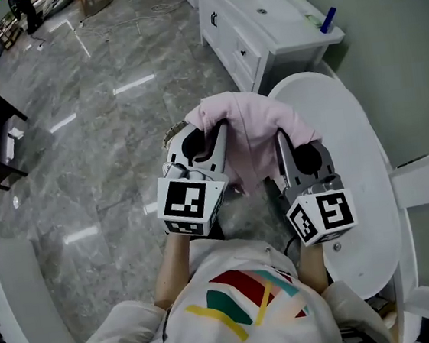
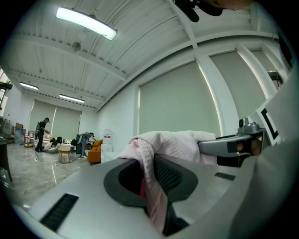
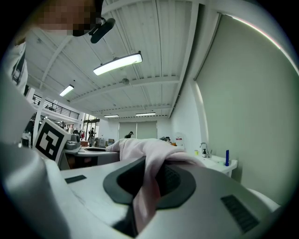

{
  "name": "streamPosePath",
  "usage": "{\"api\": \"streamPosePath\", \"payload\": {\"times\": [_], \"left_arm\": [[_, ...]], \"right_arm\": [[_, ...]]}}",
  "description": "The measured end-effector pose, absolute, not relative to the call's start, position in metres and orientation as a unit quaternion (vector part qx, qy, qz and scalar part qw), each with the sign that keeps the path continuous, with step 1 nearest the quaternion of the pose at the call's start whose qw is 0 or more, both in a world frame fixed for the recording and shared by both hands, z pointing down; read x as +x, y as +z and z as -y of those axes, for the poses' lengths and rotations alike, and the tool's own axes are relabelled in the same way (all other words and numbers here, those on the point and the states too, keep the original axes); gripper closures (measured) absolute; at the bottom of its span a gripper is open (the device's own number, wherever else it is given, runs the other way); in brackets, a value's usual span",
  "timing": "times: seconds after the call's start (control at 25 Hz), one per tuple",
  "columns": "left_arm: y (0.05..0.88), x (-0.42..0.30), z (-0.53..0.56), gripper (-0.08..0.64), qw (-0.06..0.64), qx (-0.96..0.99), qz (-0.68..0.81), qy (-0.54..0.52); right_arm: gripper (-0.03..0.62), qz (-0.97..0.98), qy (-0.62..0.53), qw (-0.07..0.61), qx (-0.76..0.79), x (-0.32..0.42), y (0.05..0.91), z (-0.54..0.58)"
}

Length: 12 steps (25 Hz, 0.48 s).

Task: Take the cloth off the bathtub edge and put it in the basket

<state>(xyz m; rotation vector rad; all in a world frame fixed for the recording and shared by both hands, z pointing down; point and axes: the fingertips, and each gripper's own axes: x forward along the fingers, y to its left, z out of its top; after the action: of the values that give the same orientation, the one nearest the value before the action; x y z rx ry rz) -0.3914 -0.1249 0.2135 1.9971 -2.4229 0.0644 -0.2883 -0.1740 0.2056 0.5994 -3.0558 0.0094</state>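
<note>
While we hold it up: the pale pink waffle-weave cloth hangs in the air between our two grippers, near the left rim of the white oval bathtub, and as far as we can tell it touches nothing but the jaws.
Left gripper: our left gripper is clamped on one end of the cloth, with a fold pinched between its jaws.
Right gripper: our right gripper is closed on the other end in the same way.
Handling: we judge the cloth light, soft and limp. It drapes and sags and won't break, but loose folds may trail or snag.
Where to hold: near two ends, as now, which keeps it gathered off the floor.
Surface: glossy grey marble-look floor tiles lie below, probably slick when wet.
Room: a white vanity cabinet stands past the far end of the bathtub. We cannot pick out the basket for certain.
</note>
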Motion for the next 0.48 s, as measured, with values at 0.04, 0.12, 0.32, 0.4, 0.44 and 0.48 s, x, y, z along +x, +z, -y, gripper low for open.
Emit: {"api": "streamPosePath", "payload": {"times": [0.04, 0.12, 0.32, 0.4, 0.44, 0.48], "left_arm": [[0.211, -0.405, 0.127, 0.495, 0.0, 0.636, 0.772, 0.019], [0.207, -0.431, 0.132, 0.495, -0.001, 0.636, 0.772, 0.016], [0.205, -0.484, 0.144, 0.495, -0.001, 0.638, 0.77, 0.017], [0.206, -0.501, 0.145, 0.495, -0.005, 0.635, 0.772, 0.027], [0.206, -0.508, 0.146, 0.495, -0.01, 0.632, 0.774, 0.035], [0.206, -0.514, 0.147, 0.495, -0.015, 0.629, 0.776, 0.043]], "right_arm": [[0.535, 0.981, 0.001, 0.012, 0.193, -0.302, 0.203, 0.176], [0.535, 0.981, -0.001, 0.008, 0.195, -0.327, 0.199, 0.181], [0.535, 0.981, 0.003, 0.009, 0.195, -0.381, 0.198, 0.195], [0.535, 0.981, 0.003, 0.012, 0.194, -0.398, 0.199, 0.198], [0.535, 0.981, 0.003, 0.013, 0.194, -0.405, 0.2, 0.2], [0.535, 0.981, 0.005, 0.015, 0.194, -0.412, 0.2, 0.202]]}}
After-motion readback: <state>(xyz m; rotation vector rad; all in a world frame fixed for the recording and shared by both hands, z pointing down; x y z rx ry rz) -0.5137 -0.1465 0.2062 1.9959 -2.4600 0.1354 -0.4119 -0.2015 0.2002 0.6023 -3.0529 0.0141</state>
